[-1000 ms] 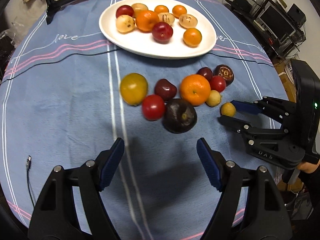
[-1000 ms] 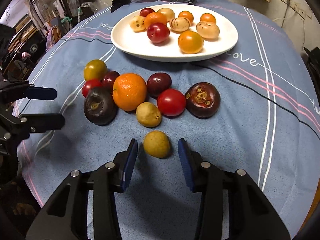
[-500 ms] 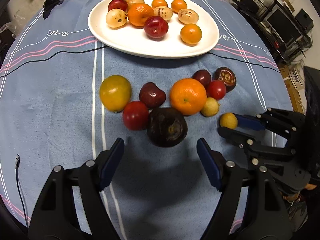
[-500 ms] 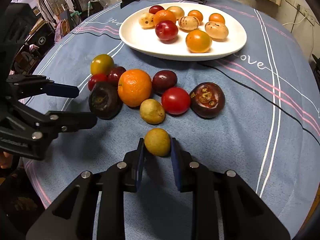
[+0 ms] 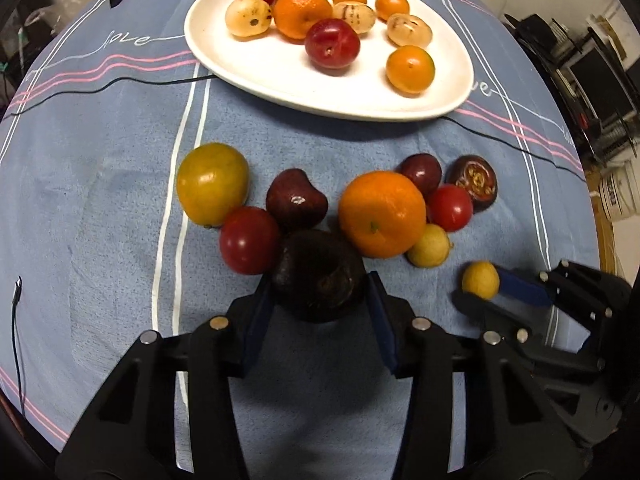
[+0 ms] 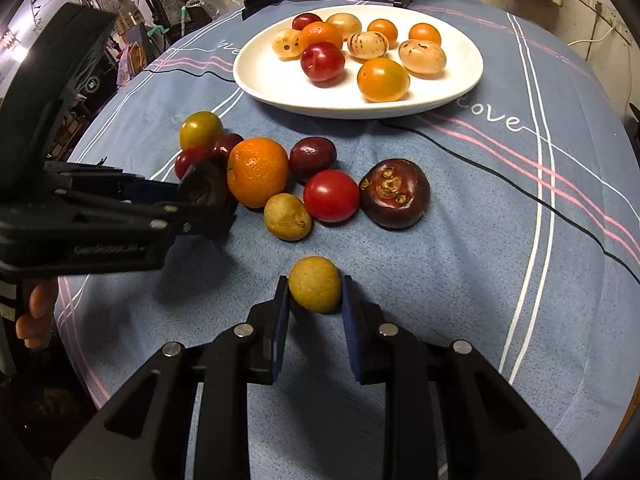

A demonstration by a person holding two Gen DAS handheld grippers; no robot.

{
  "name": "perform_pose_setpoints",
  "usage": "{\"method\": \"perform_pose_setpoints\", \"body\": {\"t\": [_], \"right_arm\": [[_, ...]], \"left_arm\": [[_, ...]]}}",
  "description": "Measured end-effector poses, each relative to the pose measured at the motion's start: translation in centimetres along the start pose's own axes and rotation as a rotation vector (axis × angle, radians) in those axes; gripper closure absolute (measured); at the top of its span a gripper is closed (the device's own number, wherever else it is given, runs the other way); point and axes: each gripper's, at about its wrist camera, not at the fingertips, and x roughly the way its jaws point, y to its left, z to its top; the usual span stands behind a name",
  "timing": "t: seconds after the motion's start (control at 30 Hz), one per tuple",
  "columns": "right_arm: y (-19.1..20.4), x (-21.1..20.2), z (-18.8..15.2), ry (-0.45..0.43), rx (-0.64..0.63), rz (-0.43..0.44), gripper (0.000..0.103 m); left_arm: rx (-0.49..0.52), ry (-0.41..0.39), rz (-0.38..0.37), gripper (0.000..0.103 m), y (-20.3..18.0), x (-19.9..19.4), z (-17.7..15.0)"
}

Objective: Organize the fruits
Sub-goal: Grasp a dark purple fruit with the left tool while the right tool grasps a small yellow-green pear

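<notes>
Round surface [image 5: 100, 168] under a blue striped cloth. Nearest, the right tool [image 6: 314, 300] is clamped on a small yellow-brown fruit [image 6: 315, 284], apart from the cluster; the left tool [image 5: 318, 300], its jaws having just been closing, has its pads against the dark purple fruit [image 5: 318, 276] at the cluster's near edge. Beyond lie the loose mandarin [image 5: 382, 214], tomatoes and plums, still to be moved. Farthest, the white plate [image 5: 280, 80] already holds nine fruits; roughly half done.

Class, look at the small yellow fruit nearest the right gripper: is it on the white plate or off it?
Off it. The small yellow fruit sits on the blue tablecloth, pinched by the right gripper, well short of the white plate.
</notes>
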Motion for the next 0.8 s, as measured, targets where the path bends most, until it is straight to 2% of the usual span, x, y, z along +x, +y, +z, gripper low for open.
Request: {"method": "perform_pose_setpoints", "body": {"t": [0.2, 0.47, 0.67, 0.8], "right_arm": [[0.2, 0.1, 0.0, 0.0, -0.014, 0.011, 0.078], [0.9, -0.1, -0.3, -0.01, 0.004, 0.019, 0.078], [2.2, -0.3, -0.8, -0.032, 0.058, 0.048, 0.077], [3.5, 0.3, -1.3, -0.02, 0.079, 0.05, 0.077]], "left_arm": [[0.016, -0.005, 0.017, 0.057, -0.4, 0.0, -0.1], [0.044, -0.023, 0.012, 0.057, 0.3, -1.8, -1.0], [0.103, -0.033, 0.07, 0.057, 0.7, -2.5, -1.9], [0.146, -0.054, 0.078, 0.057, 0.6, -3.2, -1.9]]}}
